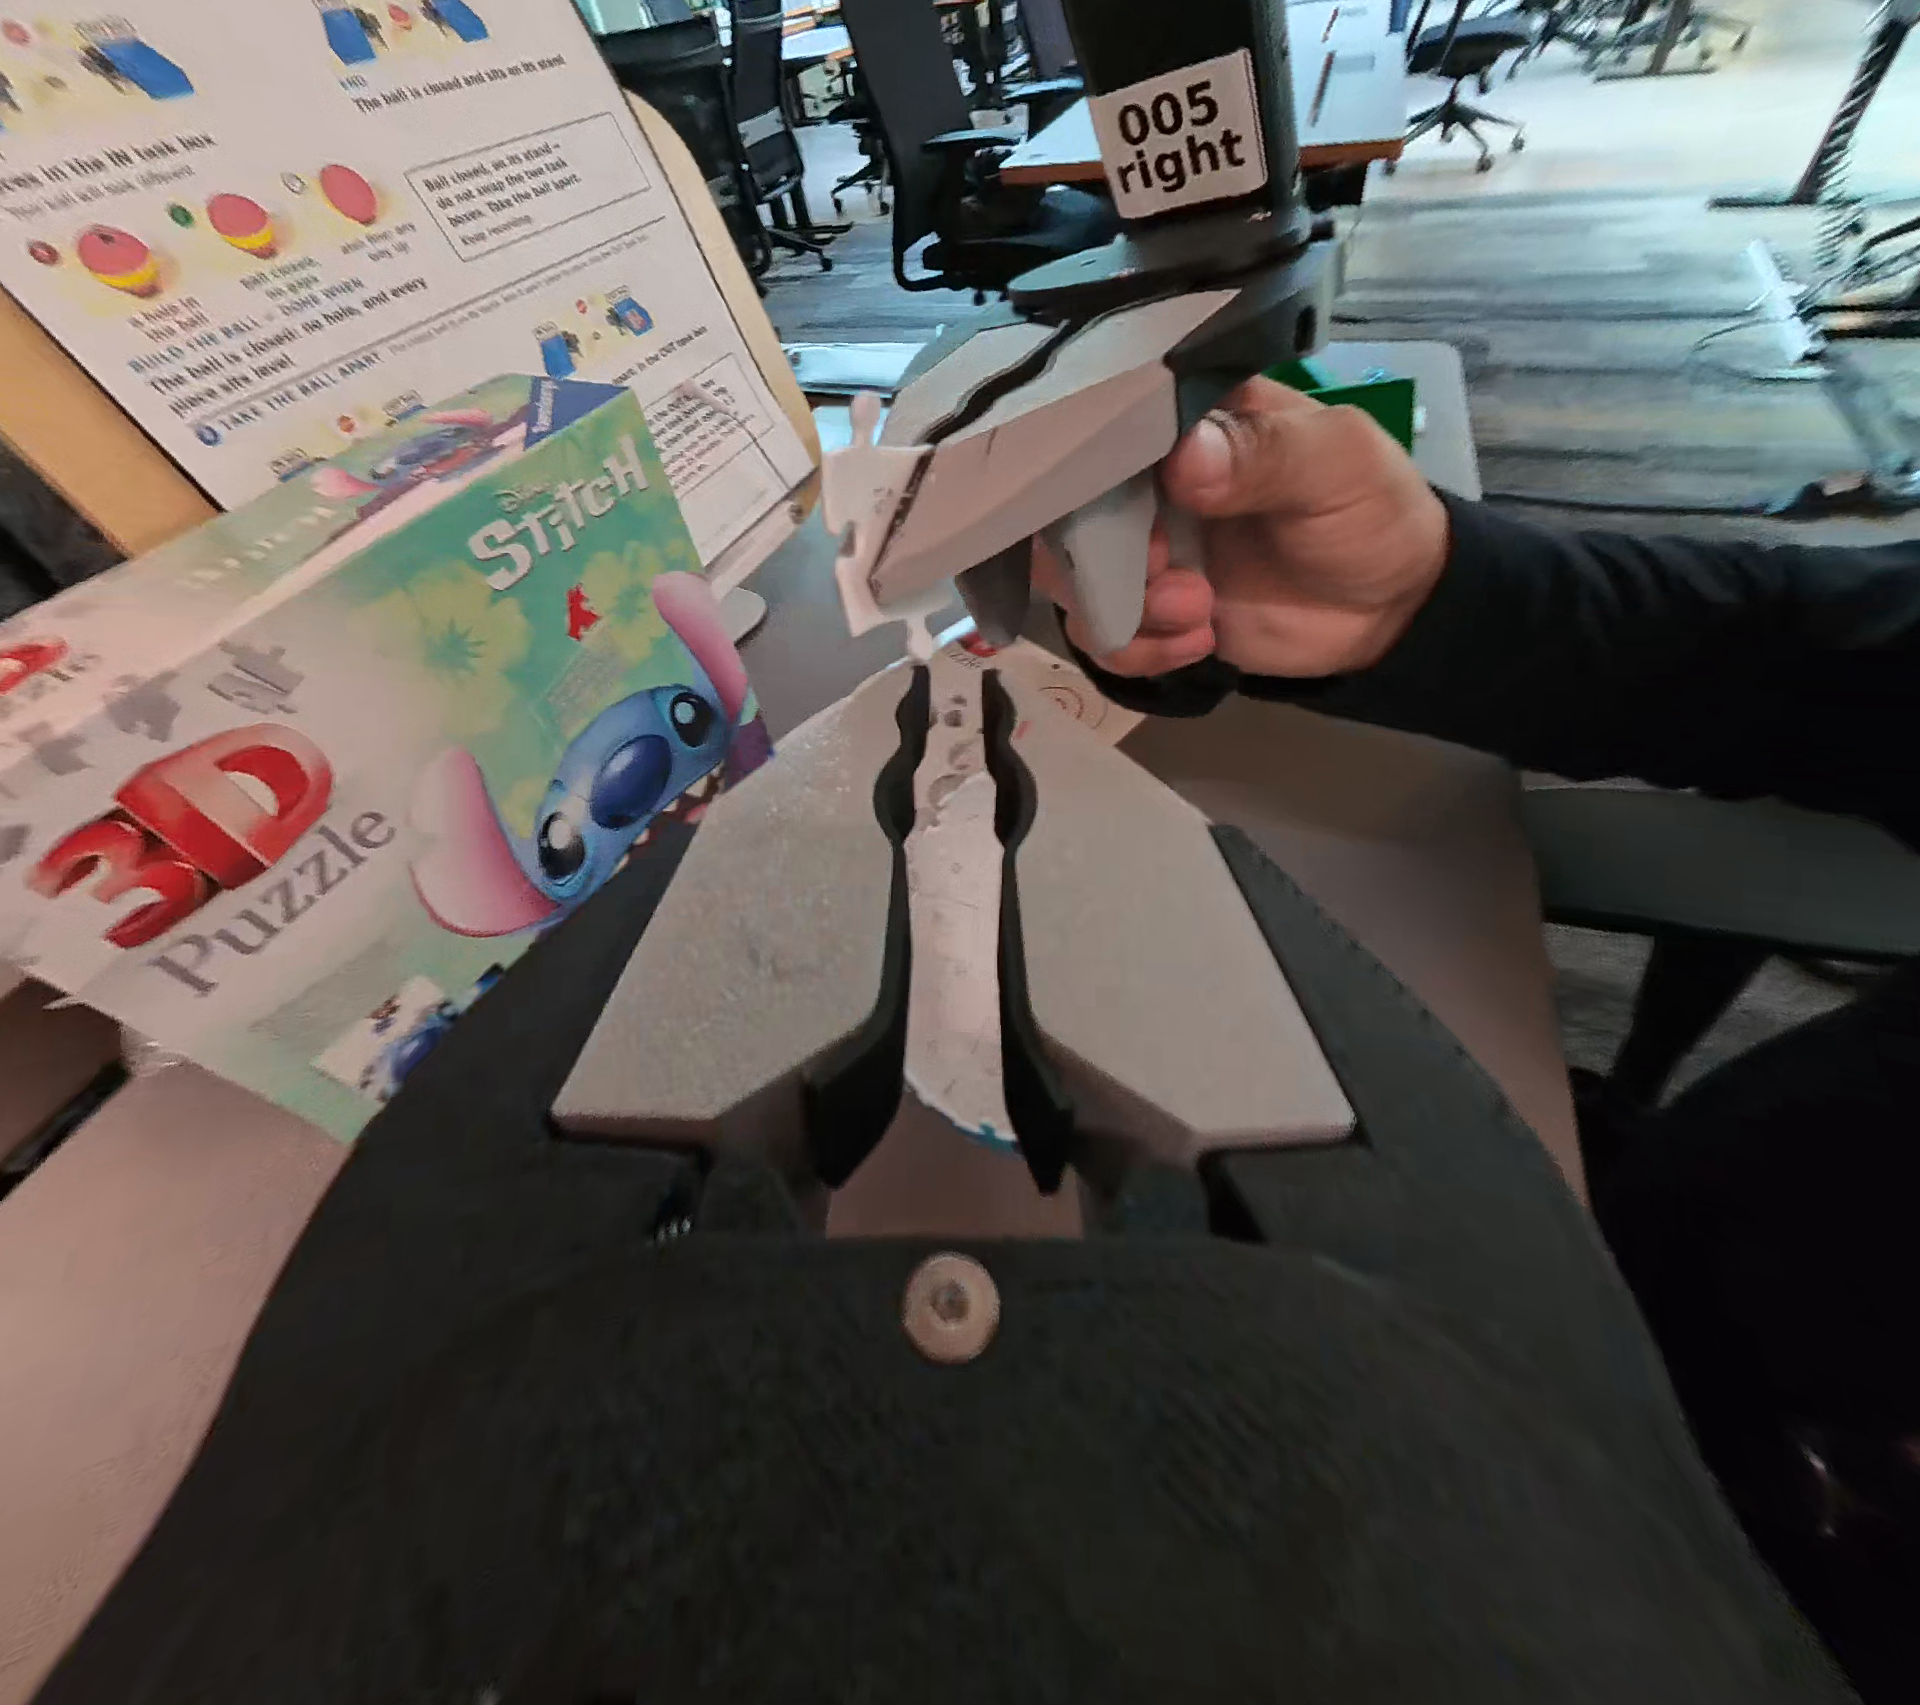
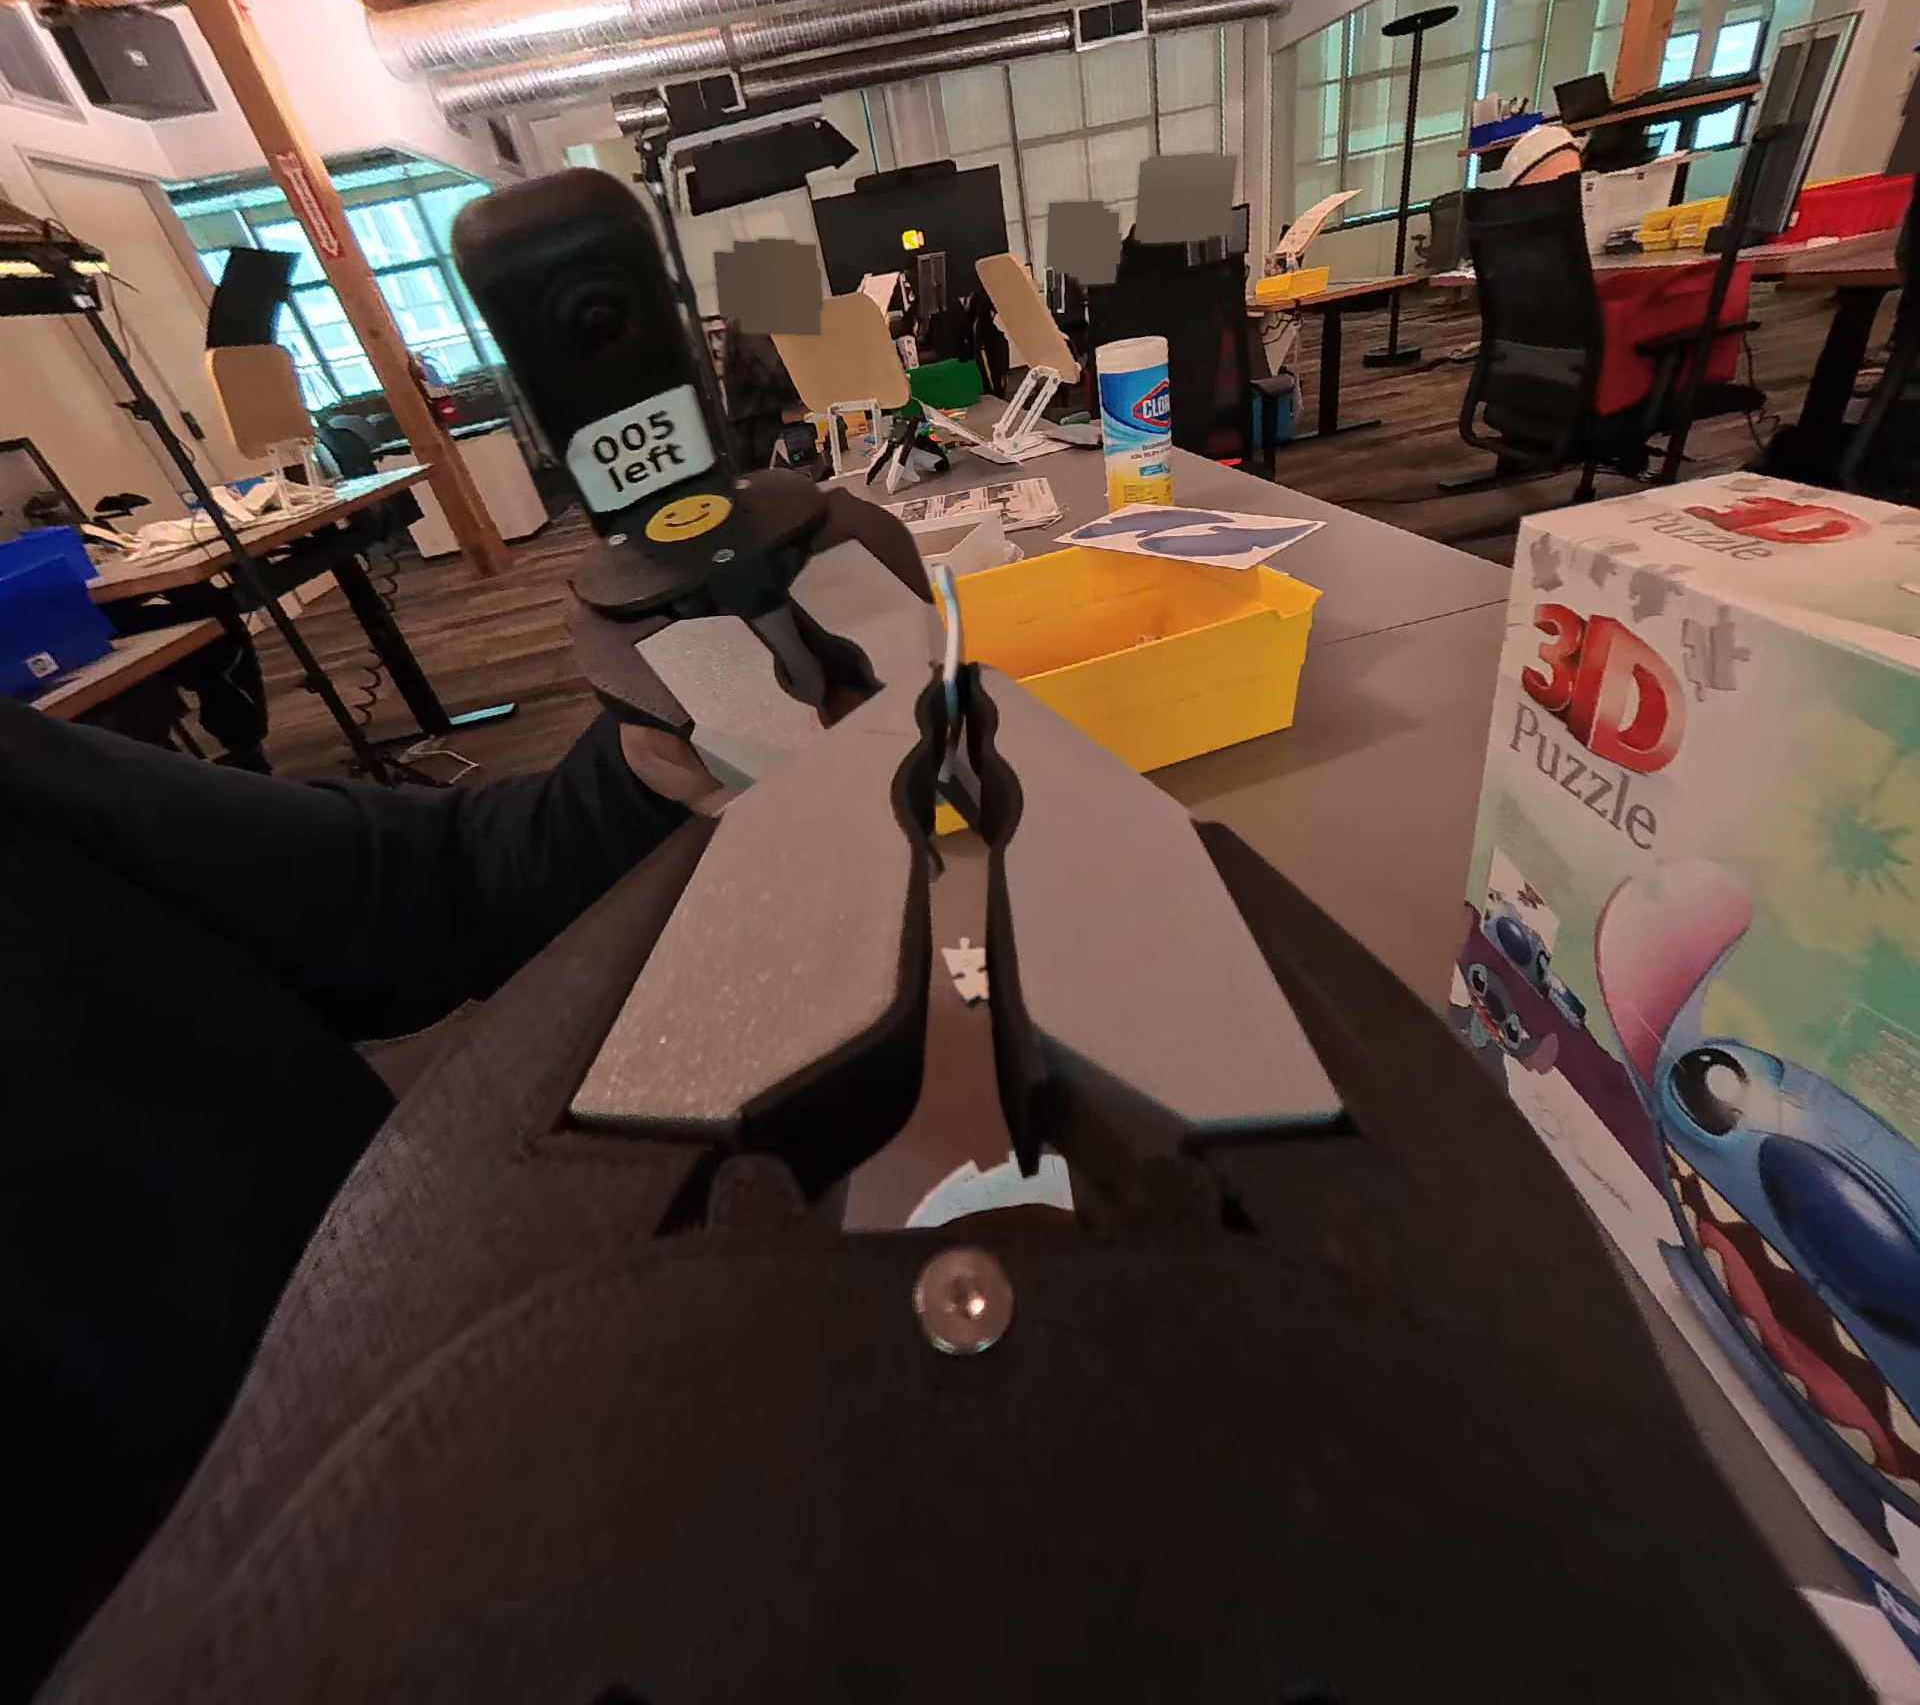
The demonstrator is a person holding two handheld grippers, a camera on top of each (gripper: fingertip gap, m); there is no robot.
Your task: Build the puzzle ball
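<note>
My left gripper [image 1: 948, 691] is shut on a curved white puzzle section [image 1: 951, 928] that runs down between its jaws. My right gripper [image 1: 883, 502], held in a hand, is shut on a single white puzzle piece [image 1: 860, 512]. That piece's lower tab touches the tip of the left section. In the right wrist view my right gripper [image 2: 951, 694] clamps a blue-and-white piece [image 2: 948, 647] seen edge-on. The left gripper [image 2: 904, 606] meets it from the left. A loose white piece [image 2: 966, 969] lies on the table under the right fingers.
The puzzle box [image 1: 364, 720] stands close on the left of the left gripper, and on the right in the right wrist view [image 2: 1714, 928]. An instruction sheet [image 1: 312, 97] leans behind it. A yellow bin [image 2: 1143, 647], a printed sheet [image 2: 1195, 533] and a wipes canister [image 2: 1135, 429] lie beyond the grippers. Both grippers' tips are close together, under 4 cm apart.
</note>
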